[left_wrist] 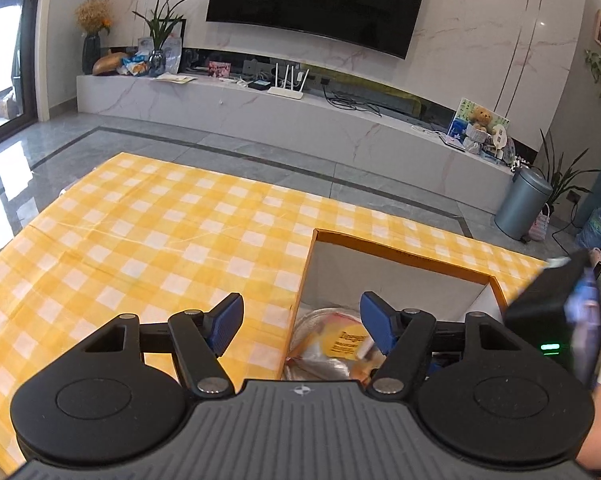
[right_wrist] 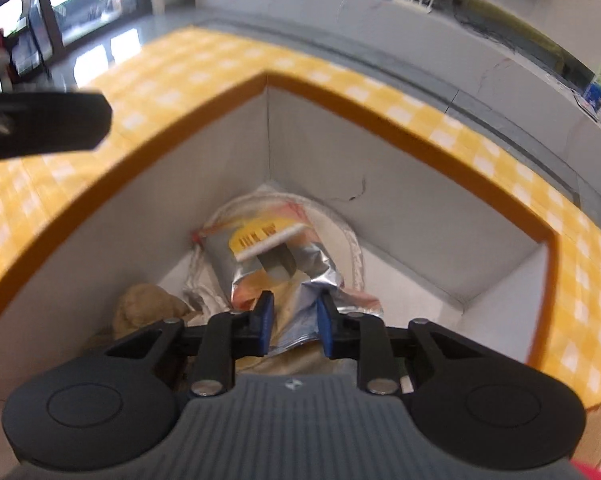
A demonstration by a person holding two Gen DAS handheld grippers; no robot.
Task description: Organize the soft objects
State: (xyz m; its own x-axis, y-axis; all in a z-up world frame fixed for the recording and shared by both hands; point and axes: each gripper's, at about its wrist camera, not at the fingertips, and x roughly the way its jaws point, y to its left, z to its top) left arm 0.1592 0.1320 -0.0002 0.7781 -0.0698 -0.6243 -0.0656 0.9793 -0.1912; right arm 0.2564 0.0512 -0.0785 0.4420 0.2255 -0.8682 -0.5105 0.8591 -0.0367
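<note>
An open cardboard box (left_wrist: 404,254) with an orange rim stands on the yellow checked tablecloth (left_wrist: 148,232). Inside lie a silver and yellow snack bag (right_wrist: 268,256), also in the left wrist view (left_wrist: 336,340), and a brown plush (right_wrist: 148,308). My left gripper (left_wrist: 302,320) is open and empty above the box's left rim. My right gripper (right_wrist: 294,312) is inside the box, its fingers a narrow gap apart around the crumpled end of the snack bag. The right gripper's body (left_wrist: 556,304) shows at the right edge of the left wrist view.
The box has white inner walls (right_wrist: 420,216). Beyond the table are a grey tiled floor (left_wrist: 260,152), a marble TV bench (left_wrist: 300,116) and a grey bin (left_wrist: 522,204). The left gripper's finger (right_wrist: 44,128) reaches in at the left of the right wrist view.
</note>
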